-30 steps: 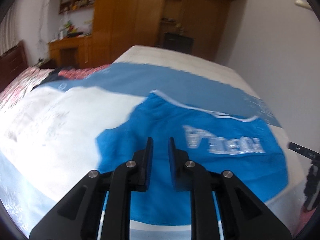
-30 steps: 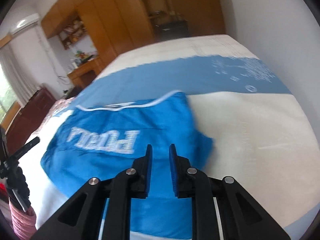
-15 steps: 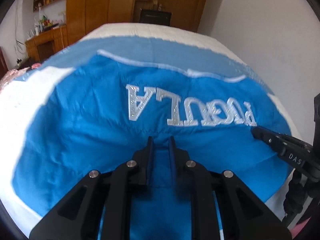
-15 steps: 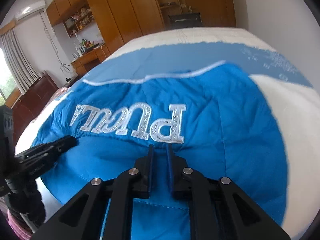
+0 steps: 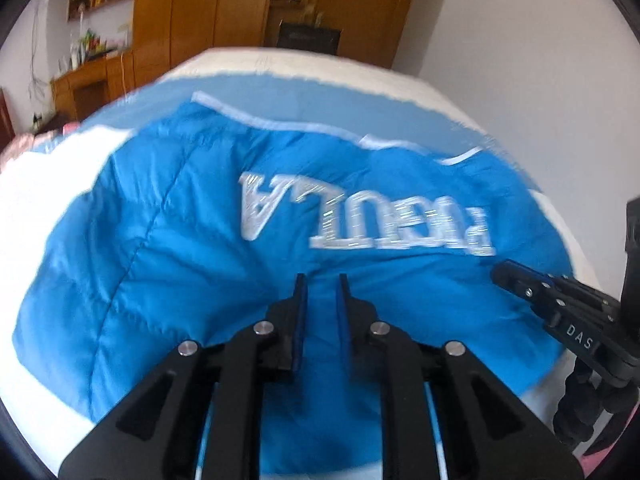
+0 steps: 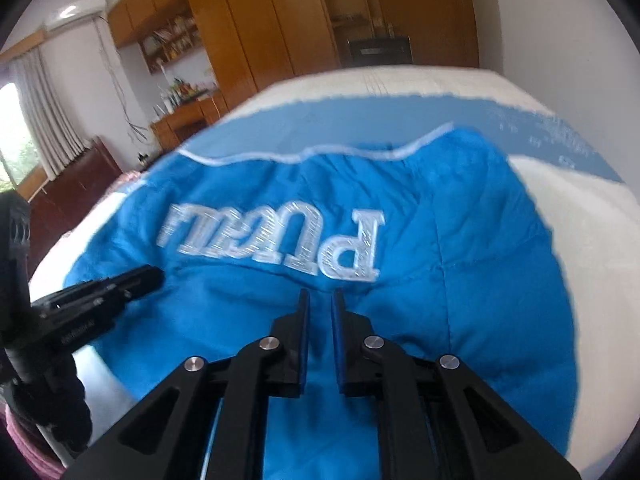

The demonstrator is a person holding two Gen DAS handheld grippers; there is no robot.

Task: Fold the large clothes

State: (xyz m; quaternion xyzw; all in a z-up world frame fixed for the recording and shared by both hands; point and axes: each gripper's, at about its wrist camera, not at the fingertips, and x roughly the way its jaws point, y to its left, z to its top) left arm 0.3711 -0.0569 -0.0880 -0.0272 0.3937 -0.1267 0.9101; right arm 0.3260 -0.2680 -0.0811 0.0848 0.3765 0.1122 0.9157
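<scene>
Bed: largest item we list, spread with a cover in white and pale blue bands; wooden wardrobes stand past its far edge.

Jacket: bright blue, quilted and padded, with large white lettering across it and a thin white piping line along its far side. It lies over the near part of the bed, reaching toward the near edge, and fills most of both wrist views. We judge it soft, puffy and light for its bulk, with a smooth shell likely to slide on itself; a thin pinch of outer fabric could slip free, so we would take hold at a stitched seam or hem and catch the full padded thickness.

Left gripper: jaws drawn close with a narrow gap, a ridge of blue cloth rising between them. We read it as pinching the jacket just below the lettering, though motion blur leaves the contact less than plain.

Right gripper: same posture, jaws near together with a raised pucker of jacket between them, below the letter at the right end of the lettering. It shows from the side at the right of the left view.

Fold: we judge it just begun, both holds set side by side on the near portion.
</scene>
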